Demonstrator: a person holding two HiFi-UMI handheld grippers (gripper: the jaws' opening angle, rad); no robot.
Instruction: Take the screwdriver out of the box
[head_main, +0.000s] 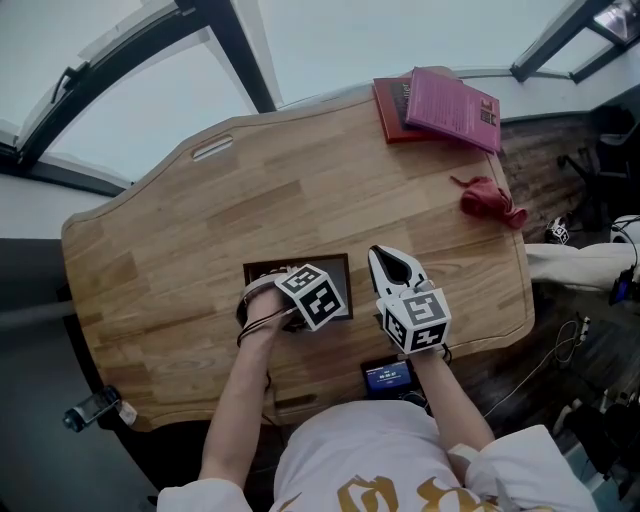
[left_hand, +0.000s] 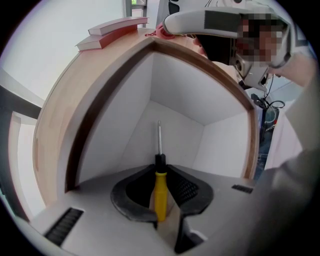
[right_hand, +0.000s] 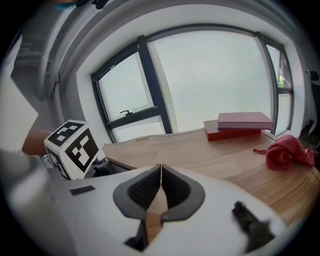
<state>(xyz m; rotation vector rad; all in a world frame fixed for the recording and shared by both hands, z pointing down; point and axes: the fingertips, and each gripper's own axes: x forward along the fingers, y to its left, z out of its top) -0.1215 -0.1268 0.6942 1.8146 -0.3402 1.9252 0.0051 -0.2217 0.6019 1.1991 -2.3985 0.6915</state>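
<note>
On the left of the head view, the left gripper (head_main: 292, 306) points straight down into the box (head_main: 262, 270), a dark-rimmed square set near the front edge of the wooden worktop (head_main: 300, 180). The left gripper view shows its jaws clamped on the screwdriver (left_hand: 160, 187) inside the box: the yellow handle sits between the 2 pads, and the black collar and thin metal shaft point down toward the pale floor of the box.

To do the lift well, I would keep the pinch firm on the handle and raise the left gripper straight up, staying vertical until the shaft tip clears the brown rim. Tilting early could knock the tip against a white wall, and a smooth round handle may twist in the pads if the squeeze slackens.

Just to the right, the right gripper (head_main: 395, 268) hangs above the worktop beside the box, its jaws together on nothing – it could steady the box if that starts to rise too.

Further right lie 2 red books (head_main: 450, 108) at the far edge and a red cloth (head_main: 490, 200).

The only markings are black-and-white squares on each gripper's cube; the print on the books and on a small blue screen (head_main: 387, 377) is too small to read
</note>
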